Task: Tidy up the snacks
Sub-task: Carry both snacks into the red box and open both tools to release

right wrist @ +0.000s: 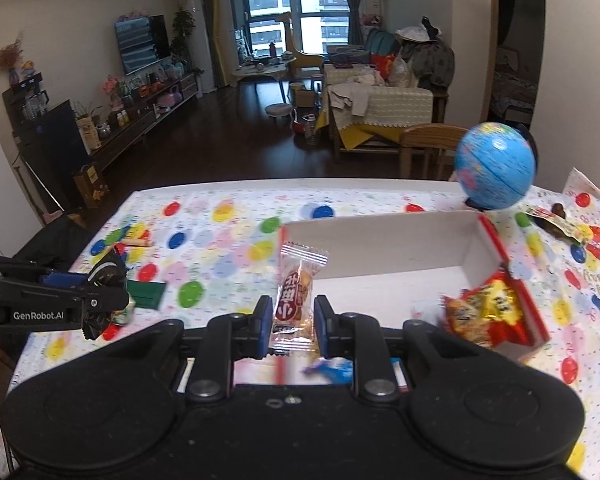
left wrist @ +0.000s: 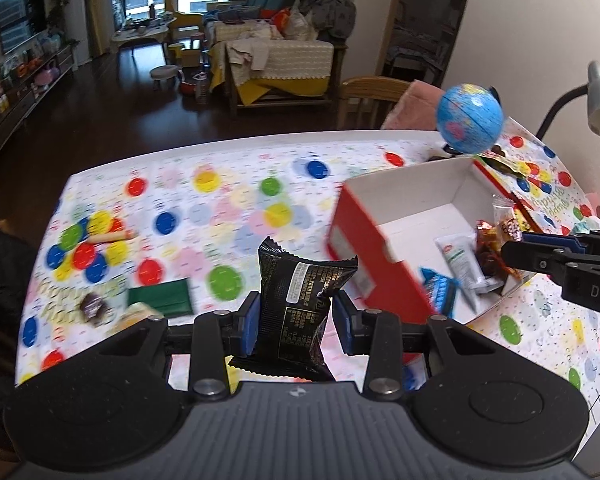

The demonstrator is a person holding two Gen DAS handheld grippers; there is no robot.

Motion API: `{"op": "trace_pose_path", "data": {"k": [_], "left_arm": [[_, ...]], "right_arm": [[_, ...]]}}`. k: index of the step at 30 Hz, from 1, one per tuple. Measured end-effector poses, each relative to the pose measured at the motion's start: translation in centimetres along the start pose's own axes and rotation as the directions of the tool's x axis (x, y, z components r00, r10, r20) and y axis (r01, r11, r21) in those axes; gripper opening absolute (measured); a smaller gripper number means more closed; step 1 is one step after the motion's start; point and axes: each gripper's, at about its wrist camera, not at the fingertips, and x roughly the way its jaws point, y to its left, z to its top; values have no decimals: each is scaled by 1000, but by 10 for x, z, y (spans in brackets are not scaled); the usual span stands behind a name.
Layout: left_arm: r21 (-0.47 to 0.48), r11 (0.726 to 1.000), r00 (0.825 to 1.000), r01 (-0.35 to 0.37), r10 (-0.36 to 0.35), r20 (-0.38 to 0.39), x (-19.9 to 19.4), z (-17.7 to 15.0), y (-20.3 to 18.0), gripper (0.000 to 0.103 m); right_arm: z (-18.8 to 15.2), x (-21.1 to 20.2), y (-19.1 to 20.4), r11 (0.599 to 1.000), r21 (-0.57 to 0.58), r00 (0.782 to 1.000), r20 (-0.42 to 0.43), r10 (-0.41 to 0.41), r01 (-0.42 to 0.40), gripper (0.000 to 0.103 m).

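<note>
A black snack packet (left wrist: pixel 296 300) was clamped upright between the left gripper (left wrist: pixel 296 322) pads, clear of the tablecloth, and a red-printed sweet (right wrist: pixel 294 300) was pinched by the right gripper (right wrist: pixel 292 330) over the red box (right wrist: pixel 496 248), evidently for dropping in

Black snack packet (left wrist: pixel 296 304) upright, clear red-labelled snack (right wrist: pixel 296 300) upright, open red box (left wrist: pixel 356 240)

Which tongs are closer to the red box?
Right. The right tongs, gripping a clear-wrapped snack, are over the red box; the left tongs, holding a black packet, sit beside it.
</note>
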Motion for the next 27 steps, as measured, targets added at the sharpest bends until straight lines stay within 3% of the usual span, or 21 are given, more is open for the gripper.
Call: {"op": "trace_pose_path", "data": {"k": [8,17,27], "left_arm": [[51,999,1000,8,-7,-30,41,20,-61,37],[90,996,999,0,4,-46,85,46,-100,37],[176,984,997,19,-4,-83,135,62,-130,38]], "right_arm": [[-8,11,-60,1000,25,1000,-31,-5,6,20],[-13,33,-111,999,41,996,-89,4,0,20],[-17,73,-123,997,47,984,-165,71,-65,20]]}}
